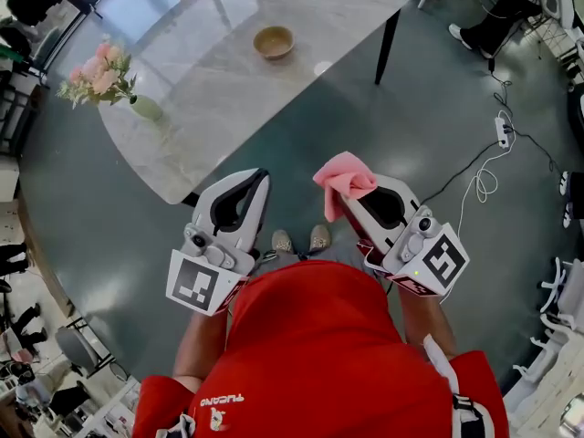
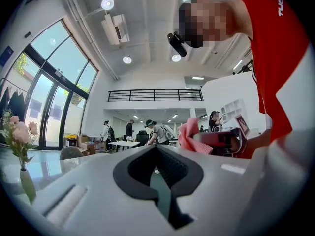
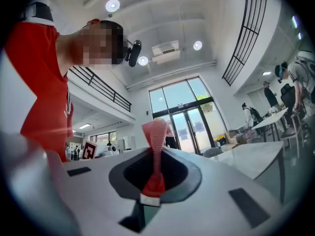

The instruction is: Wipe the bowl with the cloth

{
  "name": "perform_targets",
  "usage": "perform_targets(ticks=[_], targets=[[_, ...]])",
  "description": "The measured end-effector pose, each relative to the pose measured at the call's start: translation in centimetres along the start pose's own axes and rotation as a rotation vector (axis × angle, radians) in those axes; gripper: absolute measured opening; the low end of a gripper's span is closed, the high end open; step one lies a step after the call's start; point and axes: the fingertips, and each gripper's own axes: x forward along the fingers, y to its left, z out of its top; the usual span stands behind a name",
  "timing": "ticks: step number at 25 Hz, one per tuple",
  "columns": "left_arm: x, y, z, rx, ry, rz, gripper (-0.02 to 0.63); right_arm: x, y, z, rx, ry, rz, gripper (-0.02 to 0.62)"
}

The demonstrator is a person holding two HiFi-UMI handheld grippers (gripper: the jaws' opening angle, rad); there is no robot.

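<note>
A small wooden bowl point(image 1: 274, 41) stands on the far part of the pale marble table point(image 1: 210, 99), well ahead of both grippers. A pink cloth point(image 1: 344, 177) sticks up bunched from the tips of my right gripper point(image 1: 340, 195), which is shut on it. The right gripper view shows the cloth point(image 3: 155, 134) pinched between the closed jaws of the right gripper point(image 3: 156, 151). My left gripper point(image 1: 262, 176) is held beside it at chest height, shut with nothing in it. In its own view the left gripper point(image 2: 156, 148) points up into the room, with the cloth point(image 2: 188, 133) off to the right.
A vase of pink flowers point(image 1: 102, 78) stands at the table's left edge. A power strip with cables point(image 1: 501, 131) lies on the grey floor to the right. My feet point(image 1: 301, 239) are just short of the table's near corner. People and desks are far off.
</note>
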Motion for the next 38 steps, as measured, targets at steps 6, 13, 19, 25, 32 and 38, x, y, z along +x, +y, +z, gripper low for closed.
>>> perform_targets(ticks=[6, 13, 19, 25, 32, 38], targets=[[1.2, 0.3, 0.3, 0.03, -0.001, 0.045, 0.005, -1.8, -2.3, 0.6, -0.022, 0.02, -0.008, 0.021], [1.8, 0.0, 0.2, 0.051, 0.017, 0.099, 0.006, -3.4, -4.0, 0.8, -0.035, 0.028, 0.017, 0.021], [2.0, 0.6, 0.1, 0.053, 0.028, 0.135, 0.006, -3.5, -4.8, 1.0, -0.038, 0.029, 0.036, 0.021], [2.5, 2.0, 0.0, 0.062, 0.025, 0.154, 0.006, -2.4, -5.6, 1.0, -0.045, 0.036, 0.052, 0.021], [4.6, 4.9, -1.0, 0.062, 0.021, 0.154, 0.005, -0.4, -8.0, 0.6, -0.06, 0.053, 0.05, 0.021], [7.6, 8.6, -1.5, 0.083, 0.015, 0.141, 0.006, 2.7, -11.3, 0.7, -0.076, 0.064, 0.043, 0.021]])
